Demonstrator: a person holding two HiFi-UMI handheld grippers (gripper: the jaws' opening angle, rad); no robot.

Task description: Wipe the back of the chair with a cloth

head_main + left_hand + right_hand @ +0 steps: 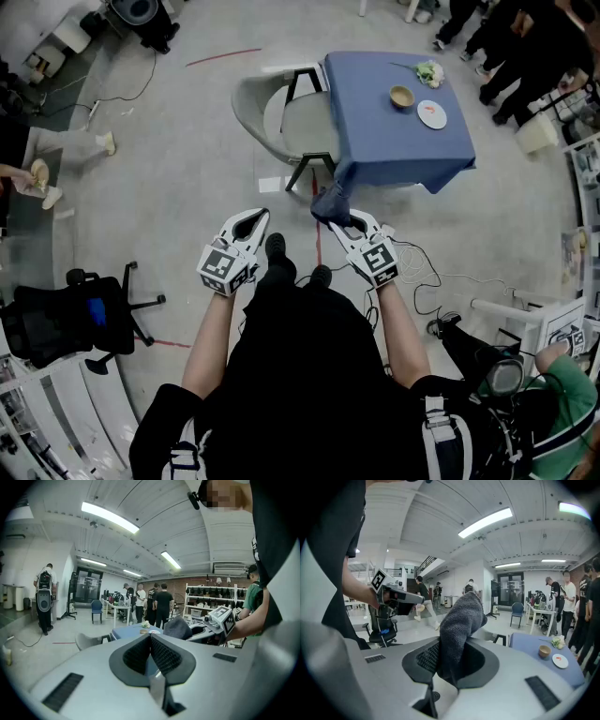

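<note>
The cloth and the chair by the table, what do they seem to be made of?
Cloth, pinched in the right tool: dark grey knit or terry fabric, judging by its nubby, looped surface. Chair: smooth matte beige shell, probably moulded plastic; thin black legs, possibly metal.

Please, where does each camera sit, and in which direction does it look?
Head view: on the person's head, looking steeply down at the chair and blue table; forearms, torso, feet, left gripper and right gripper show.
Left gripper view: on that gripper, jaws together, facing across the room; the right forearm shows.
Right gripper view: on that gripper, shut on the grey cloth, facing the room; the left forearm shows.
Shared: each gripper view sees the other gripper; all three see the blue table.
</note>
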